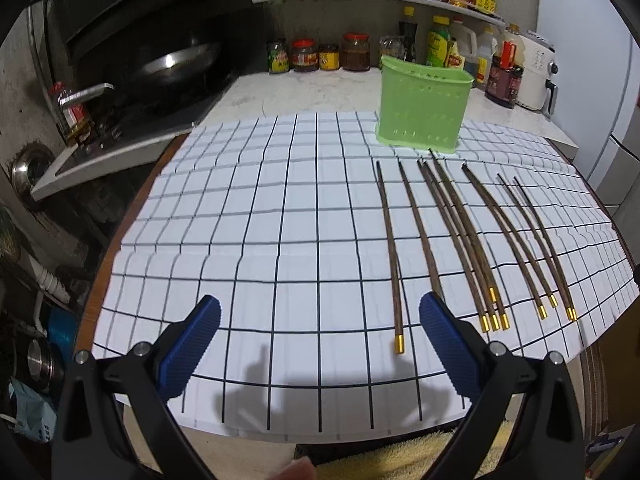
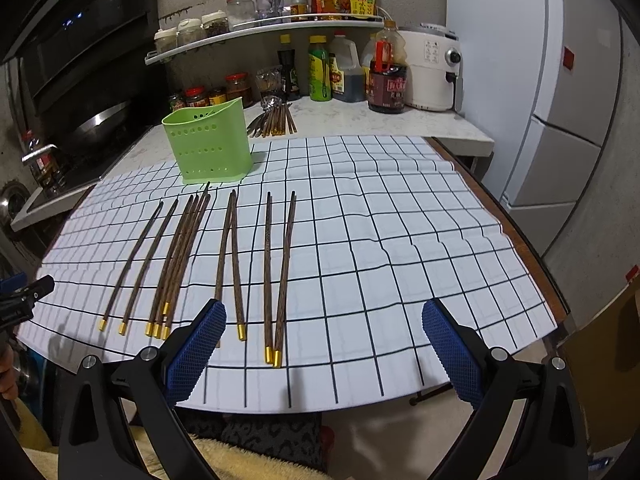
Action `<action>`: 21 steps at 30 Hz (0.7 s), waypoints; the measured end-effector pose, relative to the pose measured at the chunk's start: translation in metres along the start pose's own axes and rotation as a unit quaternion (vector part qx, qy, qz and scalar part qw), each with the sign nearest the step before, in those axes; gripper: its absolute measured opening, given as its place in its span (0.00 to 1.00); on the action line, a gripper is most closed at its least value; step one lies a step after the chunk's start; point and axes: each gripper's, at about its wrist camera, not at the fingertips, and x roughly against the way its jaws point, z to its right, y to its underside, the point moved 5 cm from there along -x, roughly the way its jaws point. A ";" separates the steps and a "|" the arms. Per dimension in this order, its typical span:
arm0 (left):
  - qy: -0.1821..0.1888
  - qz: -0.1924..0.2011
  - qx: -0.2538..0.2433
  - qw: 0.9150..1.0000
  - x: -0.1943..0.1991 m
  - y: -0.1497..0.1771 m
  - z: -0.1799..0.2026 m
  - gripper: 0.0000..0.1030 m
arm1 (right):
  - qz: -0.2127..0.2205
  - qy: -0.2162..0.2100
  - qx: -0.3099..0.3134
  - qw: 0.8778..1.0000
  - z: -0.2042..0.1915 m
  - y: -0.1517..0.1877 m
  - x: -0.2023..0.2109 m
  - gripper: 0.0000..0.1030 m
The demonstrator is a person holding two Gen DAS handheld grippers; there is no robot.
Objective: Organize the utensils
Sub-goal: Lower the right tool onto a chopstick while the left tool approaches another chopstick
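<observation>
Both the left gripper (image 1: 320,344) and right gripper (image 2: 324,344) hover empty, jaws apart, at the surface's (image 2: 400,240) near edge; all chopsticks (image 2: 234,260) lie flat before the green holder (image 2: 208,146), none yet inserted.

On the gridded mat (image 2: 360,240) covering the surface, the chopsticks (image 2: 234,256) lie side by side in loose groups, their tips toward the utensil holder (image 2: 208,146) standing at the mat's far edge, jars (image 2: 236,88) behind.

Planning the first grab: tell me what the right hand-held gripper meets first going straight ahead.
Probably only the grid-patterned mat: the open right hand-held gripper points at bare squares, with the chopsticks lying just to its left. Depth unclear.
</observation>
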 end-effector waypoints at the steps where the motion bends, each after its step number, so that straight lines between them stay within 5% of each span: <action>1: 0.000 -0.006 0.001 1.000 -0.005 0.002 0.000 0.94 | 0.001 -0.003 0.000 1.000 -0.001 0.001 -0.004 0.94; 11: 0.030 -0.031 -0.017 0.999 -0.038 0.019 0.015 0.92 | 0.004 -0.034 -0.003 0.999 -0.007 0.015 -0.042 0.94; 21: 0.066 -0.051 -0.036 0.996 -0.059 0.028 0.035 0.69 | -0.013 -0.039 0.022 0.999 -0.018 0.027 -0.071 0.84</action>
